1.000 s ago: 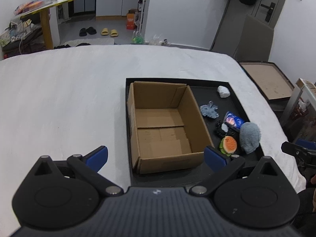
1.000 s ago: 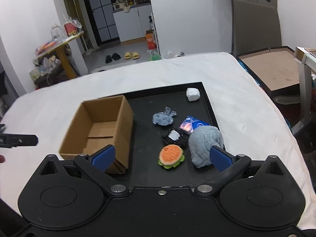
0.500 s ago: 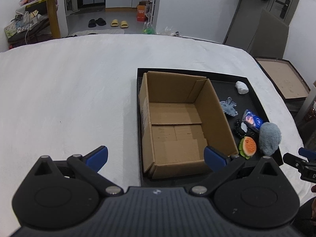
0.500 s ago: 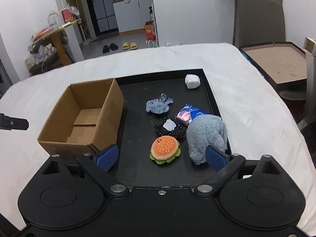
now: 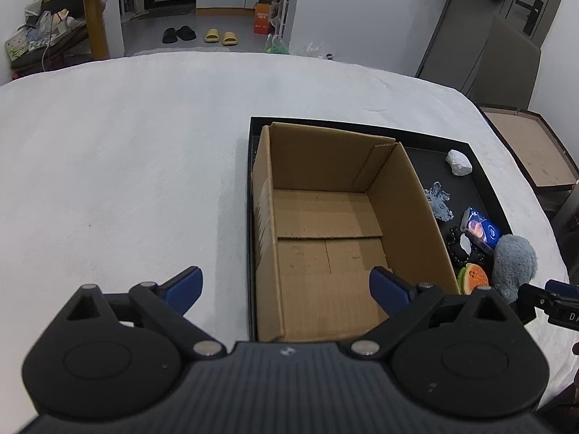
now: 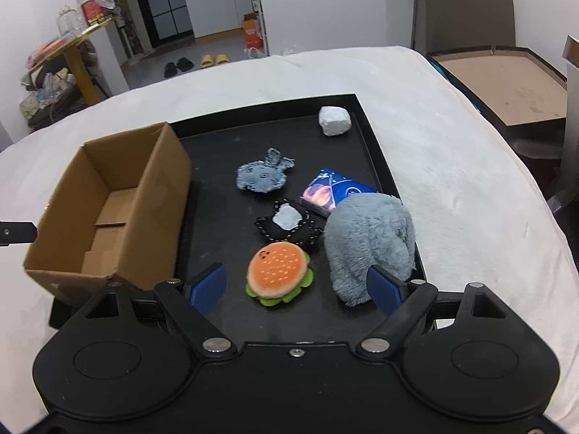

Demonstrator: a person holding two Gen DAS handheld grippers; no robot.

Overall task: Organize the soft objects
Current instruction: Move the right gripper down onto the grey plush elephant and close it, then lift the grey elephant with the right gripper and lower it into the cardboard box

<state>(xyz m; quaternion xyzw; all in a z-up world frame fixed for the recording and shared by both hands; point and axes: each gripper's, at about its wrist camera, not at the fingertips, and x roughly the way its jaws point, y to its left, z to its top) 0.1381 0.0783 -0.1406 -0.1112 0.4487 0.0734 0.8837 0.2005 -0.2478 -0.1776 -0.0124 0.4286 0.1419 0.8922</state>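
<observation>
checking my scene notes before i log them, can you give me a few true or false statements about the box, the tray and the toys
1. The cardboard box has nothing inside it. True.
2. The burger toy lies inside the box. False: it lies on the black tray, beside the box.
3. The grey plush sits at the tray's right edge, next to the burger toy. True.
4. The right gripper is shut on the burger toy. False: its jaws are open and have just been closing, with the burger toy between them but not pressed.
5. The white lump sits in the tray's far right corner. True.
6. The left gripper holds the grey plush. False: its jaws are open and hold nothing.
</observation>
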